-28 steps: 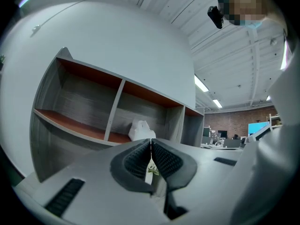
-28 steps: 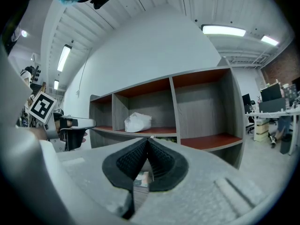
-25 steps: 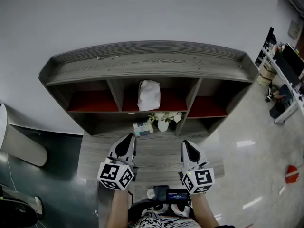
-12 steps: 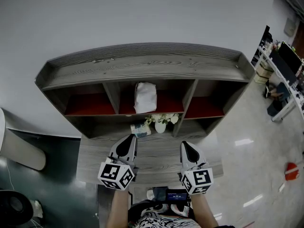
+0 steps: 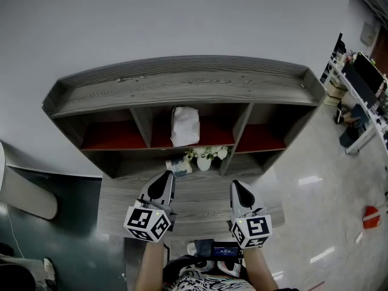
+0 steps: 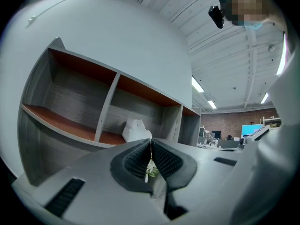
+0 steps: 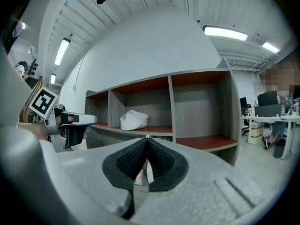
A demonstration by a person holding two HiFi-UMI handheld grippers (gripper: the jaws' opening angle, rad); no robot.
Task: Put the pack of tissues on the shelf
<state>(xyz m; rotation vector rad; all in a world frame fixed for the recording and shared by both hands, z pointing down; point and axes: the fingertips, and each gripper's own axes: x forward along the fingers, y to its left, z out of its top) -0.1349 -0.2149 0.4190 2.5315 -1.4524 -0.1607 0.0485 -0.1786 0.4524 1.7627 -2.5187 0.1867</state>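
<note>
The pack of tissues (image 5: 177, 165) lies on the grey lower surface (image 5: 200, 200) in front of the shelf (image 5: 182, 83), beside a small vase of flowers (image 5: 205, 156). A white bag (image 5: 185, 125) sits in the shelf's middle compartment on the red board; it also shows as the white bag (image 6: 136, 130) in the left gripper view and the white bag (image 7: 133, 120) in the right gripper view. My left gripper (image 5: 163, 178) and right gripper (image 5: 238, 187) hover side by side over the lower surface, short of the tissues. Both are shut with nothing between the pads, as seen at the left gripper (image 6: 151, 140) and the right gripper (image 7: 148, 138).
The shelf's left and right compartments hold nothing. An office desk with monitors (image 5: 364, 83) stands at the far right, with a red object (image 5: 371, 218) on the glossy floor. A pale rounded object (image 5: 24, 193) sits at the left edge.
The head view has shifted a little, so the shelf sits slightly lower and more to the left. Both grippers keep their places and stay shut.
</note>
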